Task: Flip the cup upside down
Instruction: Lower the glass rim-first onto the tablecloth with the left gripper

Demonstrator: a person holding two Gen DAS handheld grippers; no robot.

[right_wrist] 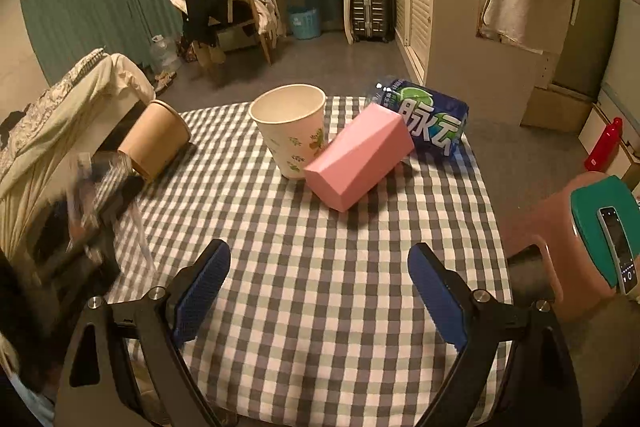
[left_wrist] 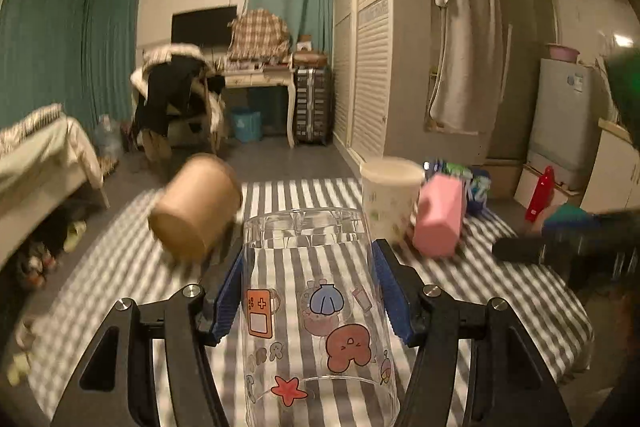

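A clear plastic cup (left_wrist: 312, 307) with cartoon stickers sits between the blue pads of my left gripper (left_wrist: 308, 291), which is shut on it. The cup's thick base points away from the camera and its open rim is toward the bottom of the view; it is held above the checked tablecloth (left_wrist: 460, 287). In the right wrist view the same cup and left gripper show as a blur at the left edge (right_wrist: 100, 187). My right gripper (right_wrist: 320, 287) is open and empty, low over the near part of the table (right_wrist: 320, 227).
A brown paper cup (right_wrist: 154, 137) lies on its side at the table's left. A white floral paper cup (right_wrist: 292, 129) stands upright mid-table, with a pink box (right_wrist: 358, 157) and a blue bottle (right_wrist: 424, 117) lying beside it. A pink stool with a phone (right_wrist: 592, 227) is at the right.
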